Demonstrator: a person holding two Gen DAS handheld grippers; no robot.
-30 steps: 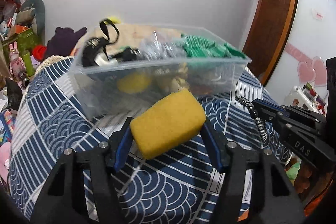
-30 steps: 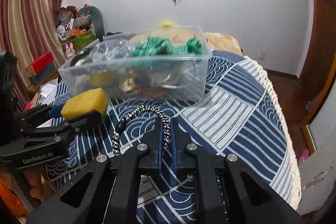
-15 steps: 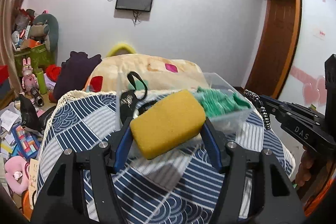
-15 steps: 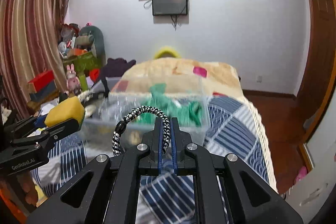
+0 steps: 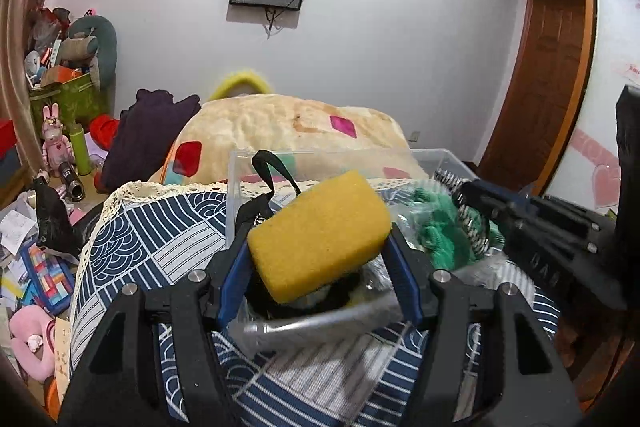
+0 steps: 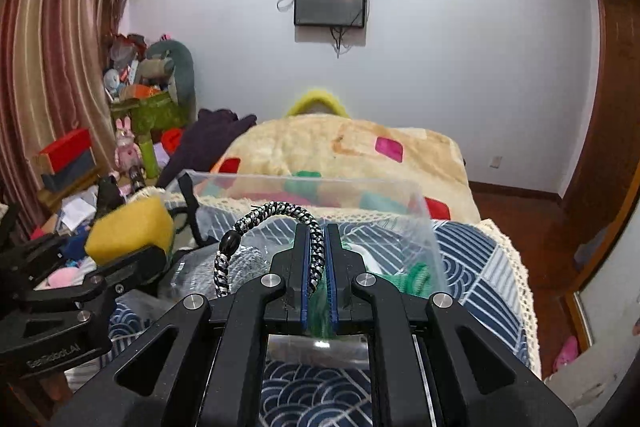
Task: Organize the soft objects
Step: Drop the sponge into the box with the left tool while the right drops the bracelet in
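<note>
My left gripper [image 5: 318, 251] is shut on a yellow sponge [image 5: 320, 233] and holds it over the left part of a clear plastic bin [image 5: 236, 187]. My right gripper [image 6: 317, 239] is shut on a black-and-white braided cord [image 6: 276, 213] and holds it over the same bin [image 6: 424, 211]. The bin holds a green knitted item [image 5: 436, 231], a black strap [image 5: 268, 167] and other soft things. The sponge also shows in the right wrist view [image 6: 128, 229], with the left gripper [image 6: 72, 291] at the left.
The bin stands on a blue-and-white patterned cover [image 5: 160, 227] with a lace edge. Behind it lies a cream blanket [image 6: 352, 143]. Toys and clutter [image 5: 36, 235] fill the floor at left. A wooden door [image 5: 548, 67] is at right.
Both grippers have moved forward and up from in front of the bin to over it, each still holding its object.
</note>
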